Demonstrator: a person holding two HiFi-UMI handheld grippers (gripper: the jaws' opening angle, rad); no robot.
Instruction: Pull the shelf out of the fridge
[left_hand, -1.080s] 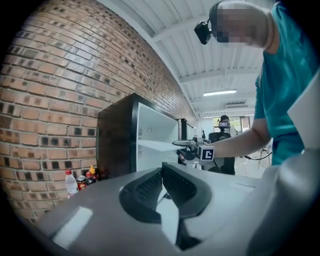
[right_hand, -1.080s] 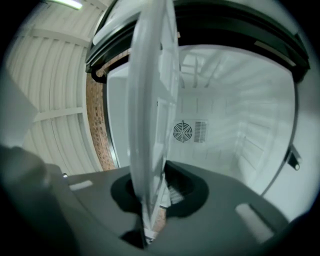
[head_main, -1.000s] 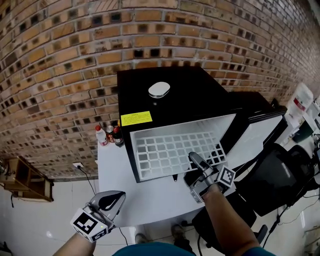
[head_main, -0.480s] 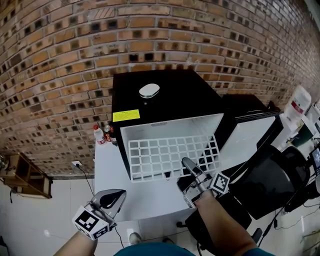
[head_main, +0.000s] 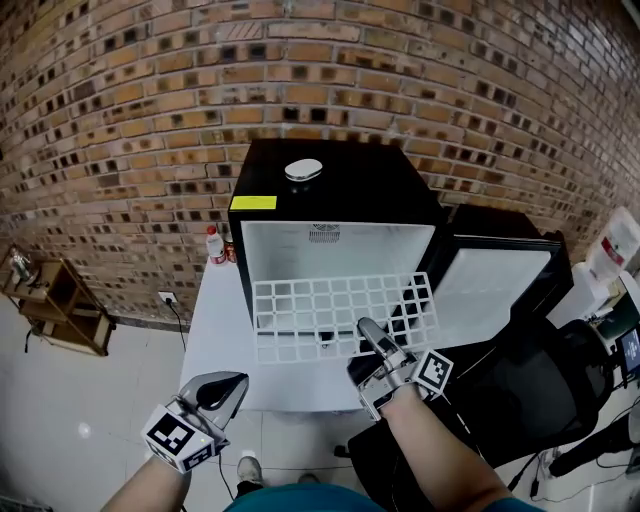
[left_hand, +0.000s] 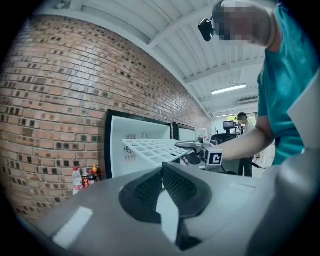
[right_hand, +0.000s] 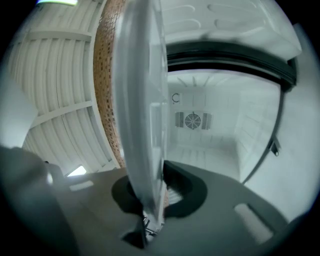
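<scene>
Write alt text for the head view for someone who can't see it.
The right claw grips the front edge of a white grid shelf, held level in front of an open black fridge on a white table. The left claw hangs shut and empty, low at the left. A brick wall stands behind.

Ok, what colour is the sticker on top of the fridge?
The sticker is yellow, on the black fridge top; clearest in the head view.
</scene>
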